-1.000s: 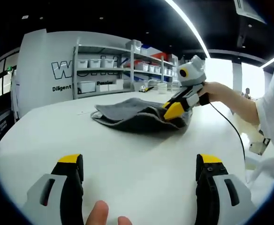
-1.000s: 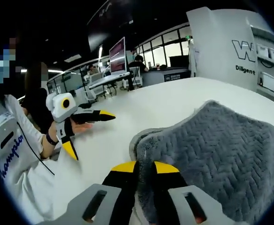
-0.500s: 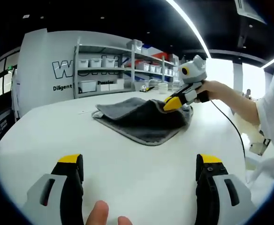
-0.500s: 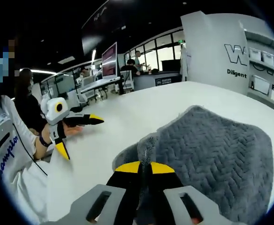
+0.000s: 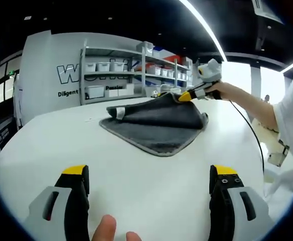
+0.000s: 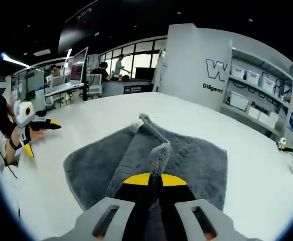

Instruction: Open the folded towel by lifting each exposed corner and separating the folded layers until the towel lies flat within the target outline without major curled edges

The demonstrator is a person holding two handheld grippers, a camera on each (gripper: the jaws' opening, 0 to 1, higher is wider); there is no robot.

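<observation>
Where the pale wall (image 5: 51, 65) carried large outlined letters, only "W" and part of a second letter could be read, with "Diligent" in small dark print beneath. One grey towel (image 5: 156, 123) with a herringbone weave lay on the white table (image 5: 51, 145), partly unfolded: a dark lower layer spread flat, an upper layer raised in a ridge. The right gripper (image 6: 154, 179), its yellow-tipped jaws pressed together on the towel's edge, held that fold up off the table. The left gripper (image 5: 149, 186) hovered near the table's front, well apart from the towel, its two jaws spread wide. Shelves (image 5: 131, 70) behind held white bins.
</observation>
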